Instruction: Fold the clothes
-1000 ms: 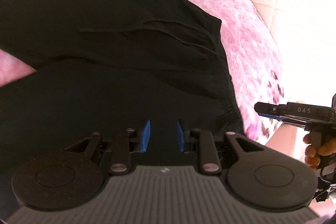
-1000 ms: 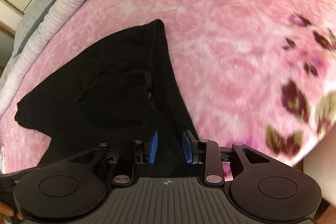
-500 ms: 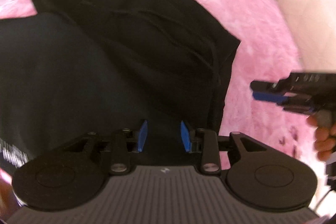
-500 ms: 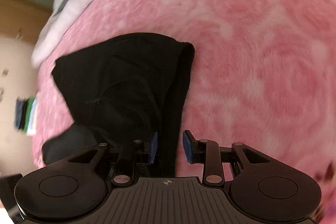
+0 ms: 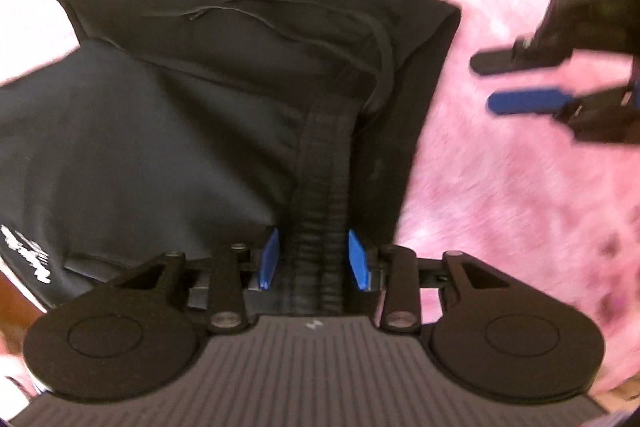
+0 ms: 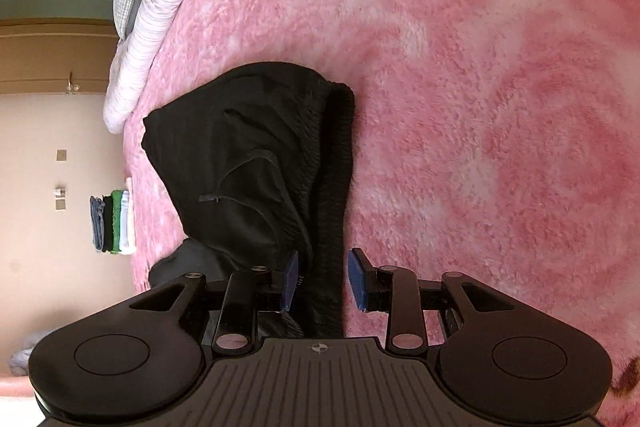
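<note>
A black garment [image 5: 240, 47] lies folded on the pink blanket [image 5: 520, 207]. Its ribbed waistband [image 5: 324, 167] runs straight toward my left gripper [image 5: 314, 259] and passes between the blue pads with a gap on each side. Those jaws are opening. To the right of the garment's edge my right gripper [image 5: 508, 83] hovers over the blanket, fingers apart with nothing between them. In the right wrist view the garment [image 6: 248, 147] lies just past my right gripper [image 6: 324, 279], its waistband [image 6: 334, 167] lined up with the gap between the pads.
A striped rolled pillow [image 6: 160, 7] lies along the bed's far edge. A stack of folded clothes [image 6: 114, 223] stands near the bed's left edge. Open pink blanket [image 6: 480, 67] spreads to the right of the garment. A white print [image 5: 24, 247] marks the garment's lower left part.
My left gripper has swung over the waistband and its pads have spread wider. The right gripper has come closer to the garment's edge, its pads the same distance apart.
</note>
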{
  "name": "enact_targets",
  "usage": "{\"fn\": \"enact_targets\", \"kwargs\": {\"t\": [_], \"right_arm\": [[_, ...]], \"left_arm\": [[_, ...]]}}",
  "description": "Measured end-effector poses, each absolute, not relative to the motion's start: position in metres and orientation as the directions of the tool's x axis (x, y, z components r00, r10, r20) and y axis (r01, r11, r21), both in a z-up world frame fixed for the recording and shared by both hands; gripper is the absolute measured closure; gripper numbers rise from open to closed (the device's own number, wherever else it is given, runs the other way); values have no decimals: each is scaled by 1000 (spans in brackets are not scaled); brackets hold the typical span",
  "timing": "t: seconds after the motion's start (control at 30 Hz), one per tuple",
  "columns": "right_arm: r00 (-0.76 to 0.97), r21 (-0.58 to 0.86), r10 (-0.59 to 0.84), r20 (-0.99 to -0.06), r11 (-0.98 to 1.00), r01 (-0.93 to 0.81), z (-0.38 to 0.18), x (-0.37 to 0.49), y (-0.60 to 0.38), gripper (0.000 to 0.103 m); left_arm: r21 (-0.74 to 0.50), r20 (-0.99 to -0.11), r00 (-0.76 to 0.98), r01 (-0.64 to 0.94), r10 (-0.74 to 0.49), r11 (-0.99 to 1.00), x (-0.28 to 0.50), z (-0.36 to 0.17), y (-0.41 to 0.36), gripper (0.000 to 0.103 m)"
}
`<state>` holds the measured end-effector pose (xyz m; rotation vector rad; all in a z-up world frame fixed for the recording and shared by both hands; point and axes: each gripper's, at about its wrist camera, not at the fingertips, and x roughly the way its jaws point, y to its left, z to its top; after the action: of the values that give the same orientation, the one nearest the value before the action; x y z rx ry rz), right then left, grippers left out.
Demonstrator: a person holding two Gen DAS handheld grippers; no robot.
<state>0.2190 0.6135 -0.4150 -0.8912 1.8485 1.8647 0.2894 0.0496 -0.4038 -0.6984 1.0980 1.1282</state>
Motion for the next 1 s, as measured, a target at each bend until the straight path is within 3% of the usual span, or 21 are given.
{"fn": "enact_targets", "kwargs": {"t": [0.1, 0.43, 0.67, 0.73, 0.77, 0.93, 1.0], "right_arm": [[-727, 751, -203, -656, -85, -655, -419, 217, 610, 71], [-733, 795, -317, -602, -161, -584, -439, 166, 579, 71], [-738, 797, -301, -604, -221, -562, -448, 146, 567, 72], [-734, 792, -299, -610, -254, -555, -444, 147, 564, 76], [-730, 790, -303, -612, -260, -555, -444, 150, 563, 83], [-723, 786, -307, -619, -236, -572, -444, 156, 558, 83], [-727, 788, -305, -615, -233, -570, -443, 156, 556, 83]], "left_arm": [[87, -931, 46, -936, 363, 340, 288, -404, 46, 71], [-122, -925, 214, -950, 313, 288, 241, -389, 35, 73], [-67, -933, 182, -935, 309, 348, 255, -396, 24, 70], [-71, -934, 185, -934, 305, 349, 257, -395, 21, 67], [-73, -934, 187, -934, 303, 350, 258, -395, 20, 67], [-8, -943, 119, -943, 312, 333, 265, -402, 14, 63], [5, -941, 103, -948, 322, 318, 267, -400, 13, 67]]}}
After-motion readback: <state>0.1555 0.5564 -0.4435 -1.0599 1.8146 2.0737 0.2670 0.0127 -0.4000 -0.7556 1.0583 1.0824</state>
